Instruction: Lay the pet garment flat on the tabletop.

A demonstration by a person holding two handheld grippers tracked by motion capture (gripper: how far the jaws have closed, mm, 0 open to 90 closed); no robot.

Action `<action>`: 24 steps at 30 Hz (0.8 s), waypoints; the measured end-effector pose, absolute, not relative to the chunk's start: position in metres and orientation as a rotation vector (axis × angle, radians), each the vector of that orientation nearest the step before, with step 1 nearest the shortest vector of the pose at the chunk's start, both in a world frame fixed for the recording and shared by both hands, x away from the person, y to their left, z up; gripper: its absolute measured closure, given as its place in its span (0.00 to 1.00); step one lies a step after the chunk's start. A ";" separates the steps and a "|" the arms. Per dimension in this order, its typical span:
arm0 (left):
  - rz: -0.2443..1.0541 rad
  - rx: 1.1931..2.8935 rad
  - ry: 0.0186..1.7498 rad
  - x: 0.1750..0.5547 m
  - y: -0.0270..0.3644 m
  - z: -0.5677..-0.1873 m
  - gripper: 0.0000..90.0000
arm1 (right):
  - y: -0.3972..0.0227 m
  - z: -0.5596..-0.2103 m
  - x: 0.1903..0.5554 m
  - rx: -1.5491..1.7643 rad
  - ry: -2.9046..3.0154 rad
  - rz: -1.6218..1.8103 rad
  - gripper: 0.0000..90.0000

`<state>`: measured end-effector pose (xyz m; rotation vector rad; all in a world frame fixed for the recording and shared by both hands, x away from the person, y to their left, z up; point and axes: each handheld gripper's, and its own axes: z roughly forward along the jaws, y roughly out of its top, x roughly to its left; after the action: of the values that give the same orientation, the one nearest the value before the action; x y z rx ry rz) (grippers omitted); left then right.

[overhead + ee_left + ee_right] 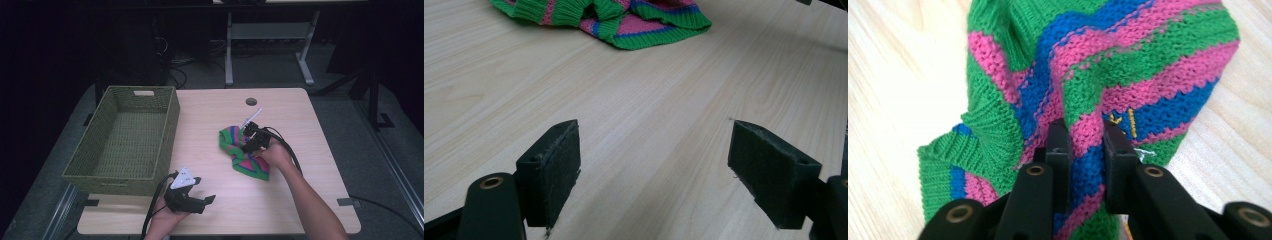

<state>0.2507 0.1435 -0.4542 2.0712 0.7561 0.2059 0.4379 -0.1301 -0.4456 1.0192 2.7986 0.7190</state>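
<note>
Sweater (243, 152): a small knitted piece in green, pink and blue stripes, crumpled on the wooden table (300, 200) right of centre, well apart from the green woven basket (125, 140) at the left edge.
High view, right gripper (254, 141): set on the sweater's upper part, the hand behind it, the forearm running in from the lower right at a slant.
High view, left gripper (207, 200): low over the near edge of the table by the basket's front corner, its jaws pointing right.
Left gripper view: jaws spread wide with bare table between them – holding nothing; the sweater (624, 22) lies farther off at the top.
Right gripper view: the right gripper (1087, 145) has its jaws pinched onto a raised fold of the sweater (1128, 65), a pink and blue ridge squeezed between the pads.
Step in hand: likely lifting the sweater to carry it to the basket.
Doing it well: keep the pinch firm, since the knit is soft and may slip – lift straight up until the loose end clears the table, then bring the free gripper in if it sags.
</note>
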 end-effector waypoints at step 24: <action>0.222 2.045 0.769 0.251 0.151 -0.452 0.23 | -0.178 -0.396 0.430 1.185 2.691 1.166 0.89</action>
<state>0.2507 0.1511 -0.4517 2.0447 0.7687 0.2215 0.4303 -0.1776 -0.3956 1.1845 2.6912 1.1664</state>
